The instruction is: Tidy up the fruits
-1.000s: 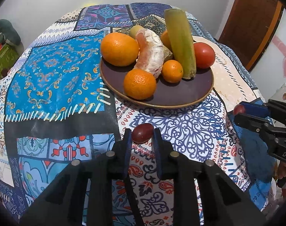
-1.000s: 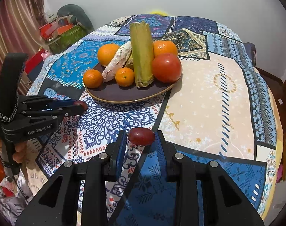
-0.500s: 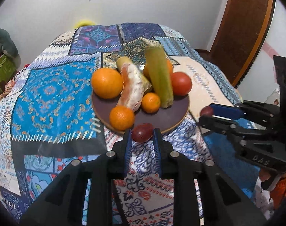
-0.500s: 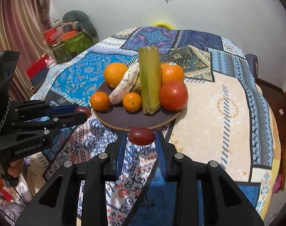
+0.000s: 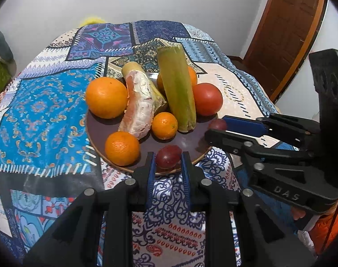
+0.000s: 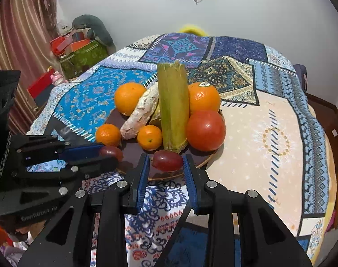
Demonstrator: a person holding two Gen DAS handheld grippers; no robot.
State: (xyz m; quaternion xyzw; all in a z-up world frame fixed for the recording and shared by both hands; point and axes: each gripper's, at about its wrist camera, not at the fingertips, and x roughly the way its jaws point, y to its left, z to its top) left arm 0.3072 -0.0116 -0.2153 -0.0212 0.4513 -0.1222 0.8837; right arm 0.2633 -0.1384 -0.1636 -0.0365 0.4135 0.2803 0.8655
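Note:
A dark brown plate (image 5: 102, 131) (image 6: 210, 156) on the patchwork tablecloth holds several oranges (image 5: 106, 98), a red tomato (image 5: 207, 99) (image 6: 205, 130), a green stalk (image 5: 177, 89) (image 6: 173, 109) and a peeled citrus segment (image 5: 138, 109). My left gripper (image 5: 168, 158) is shut on a red grape (image 5: 169, 156) above the plate's near rim. My right gripper (image 6: 166, 160) is shut on another red grape (image 6: 167, 160), also over the near rim. In the left wrist view the right gripper (image 5: 214, 128) comes in from the right; in the right wrist view the left gripper (image 6: 109, 154) comes in from the left.
The round table's cloth (image 6: 269, 133) is bare to the right of the plate and on the blue patch (image 5: 35, 111) to its left. Boxes and a soft toy (image 6: 84, 46) stand by the wall, with a wooden door (image 5: 287, 29) at the right.
Both grippers, each still holding its grape, have moved forward from over the cloth to the plate's near rim and drawn closer to each other.

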